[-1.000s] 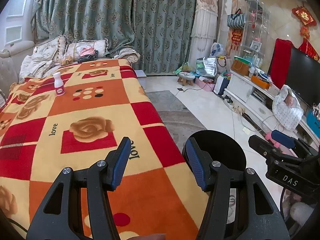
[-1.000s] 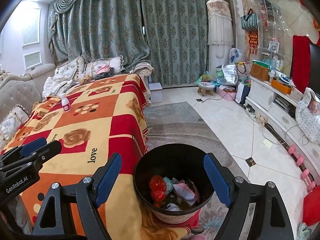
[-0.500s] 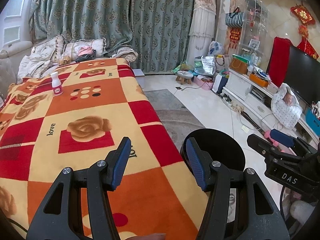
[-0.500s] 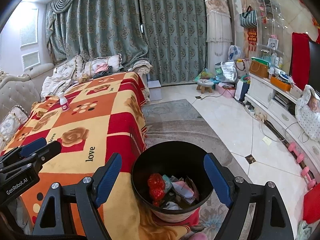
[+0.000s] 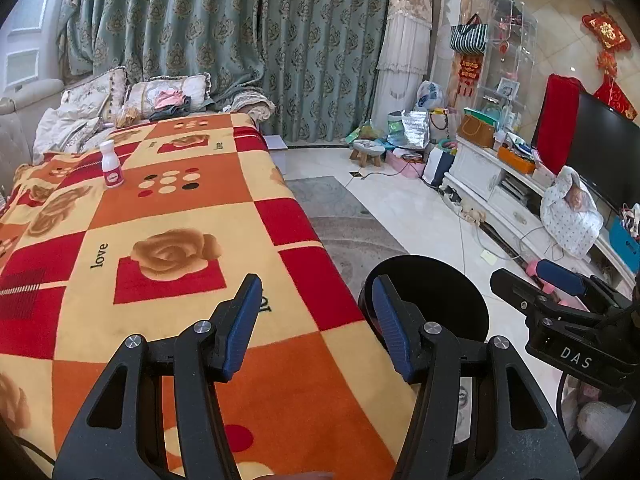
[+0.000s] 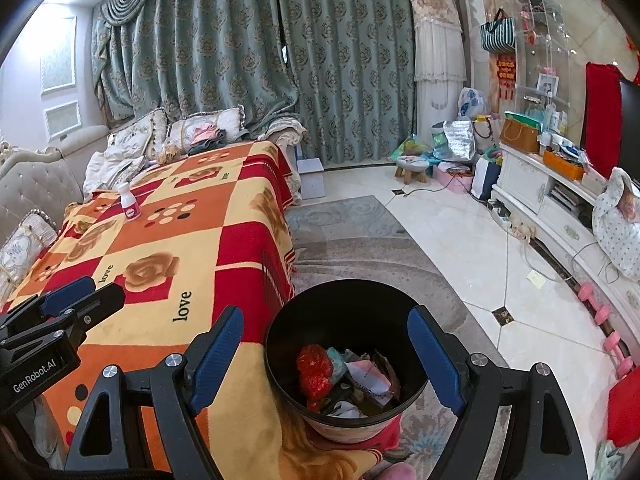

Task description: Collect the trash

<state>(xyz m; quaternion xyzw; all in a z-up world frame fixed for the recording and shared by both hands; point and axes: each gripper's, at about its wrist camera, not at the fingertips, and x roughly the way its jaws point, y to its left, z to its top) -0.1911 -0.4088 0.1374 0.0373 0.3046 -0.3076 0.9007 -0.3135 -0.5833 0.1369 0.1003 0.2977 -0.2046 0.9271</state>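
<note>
Overhead, both grippers' jaws gape empty — left gripper [image 5: 316,320] over the "love" blanket [image 5: 168,216], right gripper [image 6: 324,356] above the bin [image 6: 276,364]; bottle [image 5: 111,169] at ten o'clock.

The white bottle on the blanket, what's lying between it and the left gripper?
Nothing: in the left wrist view only bare patterned blanket runs from the open left gripper to the bottle.
</note>
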